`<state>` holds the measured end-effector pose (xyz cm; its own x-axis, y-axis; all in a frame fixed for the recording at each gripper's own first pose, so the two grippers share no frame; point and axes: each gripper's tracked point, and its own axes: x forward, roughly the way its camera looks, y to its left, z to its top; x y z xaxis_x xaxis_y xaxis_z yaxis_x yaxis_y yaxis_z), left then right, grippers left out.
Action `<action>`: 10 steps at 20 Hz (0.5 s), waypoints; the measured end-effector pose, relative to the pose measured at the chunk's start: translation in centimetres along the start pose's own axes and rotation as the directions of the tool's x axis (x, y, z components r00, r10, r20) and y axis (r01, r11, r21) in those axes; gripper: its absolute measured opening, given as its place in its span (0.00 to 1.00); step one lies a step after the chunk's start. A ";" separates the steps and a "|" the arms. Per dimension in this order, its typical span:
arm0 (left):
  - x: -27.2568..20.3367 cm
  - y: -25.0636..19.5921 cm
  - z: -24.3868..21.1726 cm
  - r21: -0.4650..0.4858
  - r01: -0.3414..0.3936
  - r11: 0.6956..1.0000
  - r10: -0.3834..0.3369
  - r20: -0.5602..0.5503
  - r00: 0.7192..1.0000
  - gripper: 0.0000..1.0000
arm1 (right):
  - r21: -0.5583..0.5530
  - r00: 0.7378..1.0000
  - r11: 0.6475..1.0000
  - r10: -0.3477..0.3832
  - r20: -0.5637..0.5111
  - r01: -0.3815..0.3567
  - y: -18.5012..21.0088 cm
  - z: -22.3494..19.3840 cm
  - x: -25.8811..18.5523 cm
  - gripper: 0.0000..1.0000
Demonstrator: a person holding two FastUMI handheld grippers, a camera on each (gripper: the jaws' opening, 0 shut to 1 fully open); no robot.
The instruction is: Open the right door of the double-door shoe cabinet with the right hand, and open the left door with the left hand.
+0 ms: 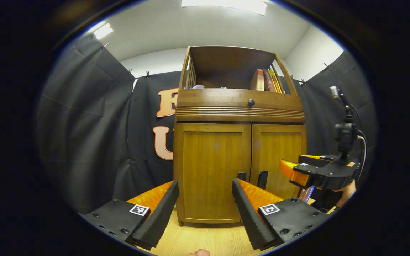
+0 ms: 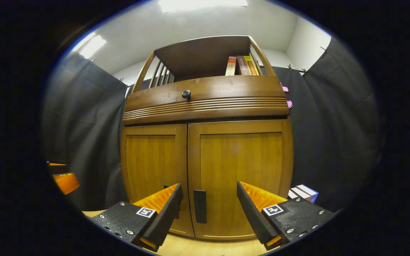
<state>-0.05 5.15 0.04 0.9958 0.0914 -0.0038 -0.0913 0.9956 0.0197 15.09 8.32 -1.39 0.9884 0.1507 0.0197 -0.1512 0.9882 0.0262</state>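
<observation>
The wooden shoe cabinet (image 1: 240,106) stands in front of me with both doors shut. In the left gripper view my left gripper (image 1: 205,185) is open, a short way off the left door (image 1: 212,167). The two dark handles (image 1: 241,176) sit low by the centre seam. My right gripper (image 1: 292,165) hangs open before the right door (image 1: 278,149), with a hand (image 1: 347,190) holding it. In the right gripper view my right gripper (image 2: 209,188) is open, and the right door's handle (image 2: 200,206) shows between its fingers. The left door (image 2: 151,160) is to its left. My left gripper (image 2: 62,174) shows at the far left.
Above the doors is a drawer with a round knob (image 2: 186,94), and an open shelf with books (image 2: 242,65). A few more books (image 2: 304,192) lie on the floor to the cabinet's right. Black cloth walls (image 1: 84,124) close in both sides. The floor (image 1: 205,238) is light wood.
</observation>
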 end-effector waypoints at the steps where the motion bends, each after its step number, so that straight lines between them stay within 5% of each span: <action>1: -0.1 0.4 0.0 0.002 -0.010 1.000 0.010 0.002 1.000 0.96 | -0.004 1.000 1.000 -0.001 -0.004 0.001 0.3 -0.7 1.3 0.94; 8: -1.0 3.6 0.1 0.008 -0.072 0.997 0.072 0.010 0.997 0.96 | -0.027 0.993 0.999 -0.047 -0.110 0.045 0.5 -7.5 7.8 0.93; 10: -1.2 4.7 0.2 0.012 -0.097 0.995 0.097 0.011 0.995 0.96 | -0.037 0.989 0.998 -0.059 -0.134 0.055 0.6 -8.9 8.5 1.00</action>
<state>-1.63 9.74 0.33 0.9823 0.1870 0.0088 -0.1872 0.9818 0.0325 23.51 10.41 -10.08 0.9888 0.0943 -0.1159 -0.0960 0.9953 -0.0093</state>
